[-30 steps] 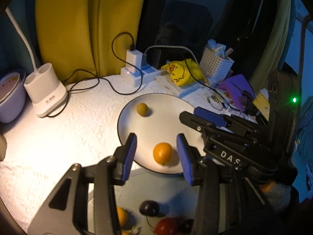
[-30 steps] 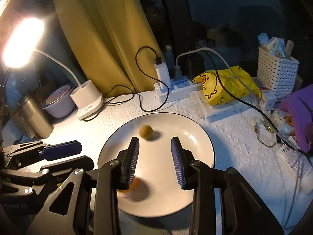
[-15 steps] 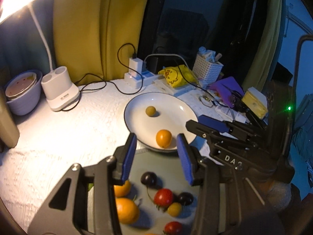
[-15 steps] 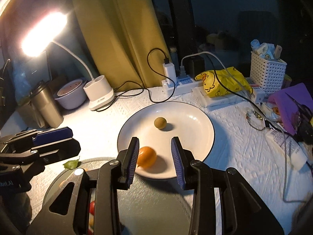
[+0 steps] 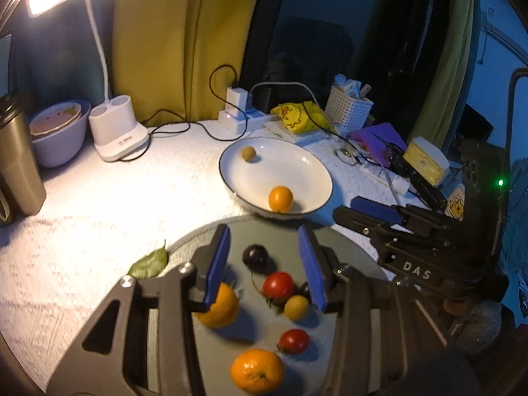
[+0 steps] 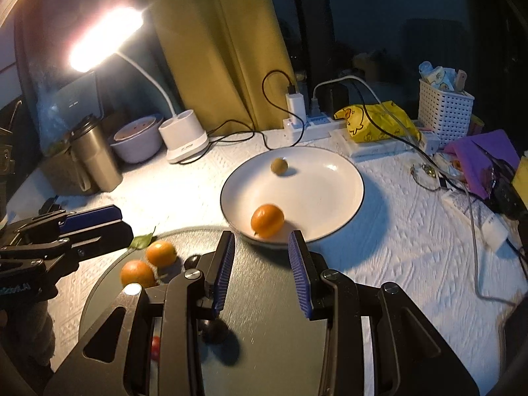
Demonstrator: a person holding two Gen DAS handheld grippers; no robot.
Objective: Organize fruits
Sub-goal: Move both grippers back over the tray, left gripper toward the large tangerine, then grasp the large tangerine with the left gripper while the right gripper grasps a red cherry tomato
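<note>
Both grippers hover over the grey tray (image 5: pixel 346 257) with nothing held; left gripper (image 5: pixel 267 264) has its jaws partly apart above cherries and tomatoes (image 5: pixel 278 285), right gripper (image 6: pixel 262 269) is the same, nothing between its pads; further back the white plate (image 6: pixel 330 194) holds one orange (image 6: pixel 267 220) and a small greenish fruit (image 6: pixel 279 166); desk lamp (image 6: pixel 184 138) behind.

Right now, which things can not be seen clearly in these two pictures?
- Right wrist view: fruits on the grey tray hide behind the right gripper; one red fruit barely shows.
- Left wrist view: the left gripper covers part of an orange.
- Basket contents: too small.
</note>
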